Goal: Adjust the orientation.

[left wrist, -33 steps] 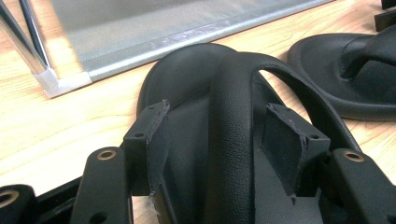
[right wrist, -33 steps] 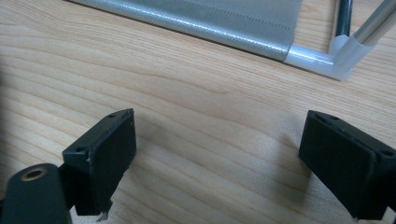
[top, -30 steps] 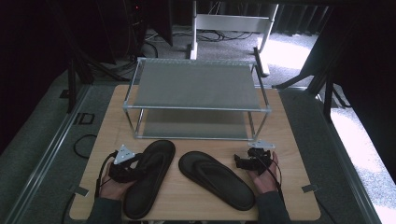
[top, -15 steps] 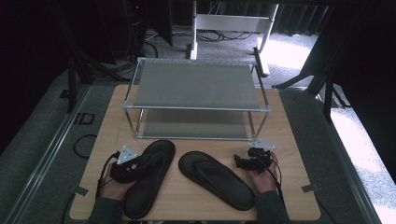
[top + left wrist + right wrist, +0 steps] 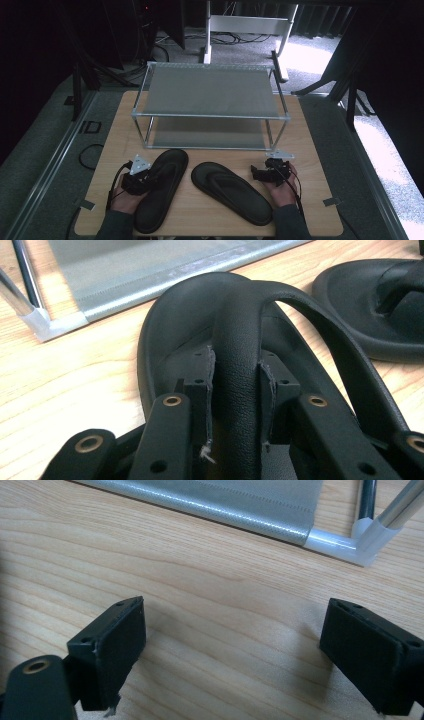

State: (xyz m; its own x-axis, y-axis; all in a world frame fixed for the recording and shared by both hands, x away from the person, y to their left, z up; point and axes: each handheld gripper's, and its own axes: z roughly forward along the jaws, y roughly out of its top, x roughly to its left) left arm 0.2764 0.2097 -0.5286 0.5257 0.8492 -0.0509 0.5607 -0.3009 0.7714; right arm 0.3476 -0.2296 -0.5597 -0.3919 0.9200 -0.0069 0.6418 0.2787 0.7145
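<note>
Black strap (image 5: 240, 365) of the left sandal (image 5: 159, 187) now sits pinched in the left claw (image 5: 142, 176), whose jaws have just been closing onto it; sandal flat on the surface (image 5: 300, 150), sole under the claw. Right claw (image 5: 264, 172) spread wide, nothing between, just right of the other sandal (image 5: 232, 192). Step looks like the grasp, lift pending. Rack (image 5: 210, 112) stands ahead of both claws. Next move likely: raise the sandal clear, carry it forward onto a shelf, keep the strap from slipping
</note>
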